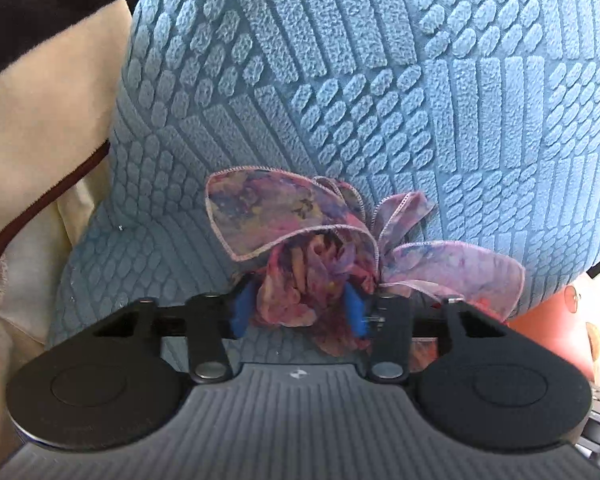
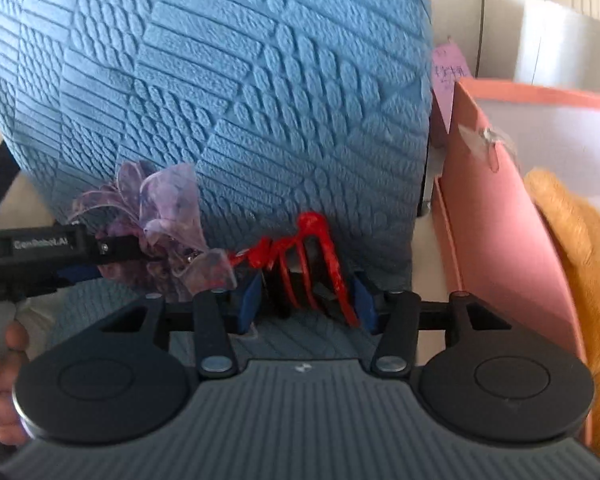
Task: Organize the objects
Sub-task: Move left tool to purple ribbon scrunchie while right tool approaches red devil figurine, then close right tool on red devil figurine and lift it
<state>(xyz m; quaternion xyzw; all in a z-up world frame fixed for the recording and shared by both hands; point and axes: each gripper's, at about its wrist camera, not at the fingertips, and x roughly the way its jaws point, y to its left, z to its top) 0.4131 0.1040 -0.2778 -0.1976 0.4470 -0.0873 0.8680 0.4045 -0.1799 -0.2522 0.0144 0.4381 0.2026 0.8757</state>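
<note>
With the left gripper (image 1: 300, 304) half-closed on the floral scarf (image 1: 304, 236) and the right gripper (image 2: 306, 300) on the red-wrapped bundle (image 2: 300, 256), both against the blue cushion (image 1: 380, 80), jaws should be kept clamped and lifted evenly.

Black gripper (image 1: 300, 308), blue pads (image 1: 244, 308), perhaps rubber.

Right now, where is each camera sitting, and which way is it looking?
Left wrist: sits on the left gripper, facing down along its fingers at the floral scarf bunched between them, on the blue cushion.
Right wrist: sits on the right gripper, facing a red string over a dark object; the left gripper and a hand show at left.
Shared: the cushion, scarf and left gripper.
</note>
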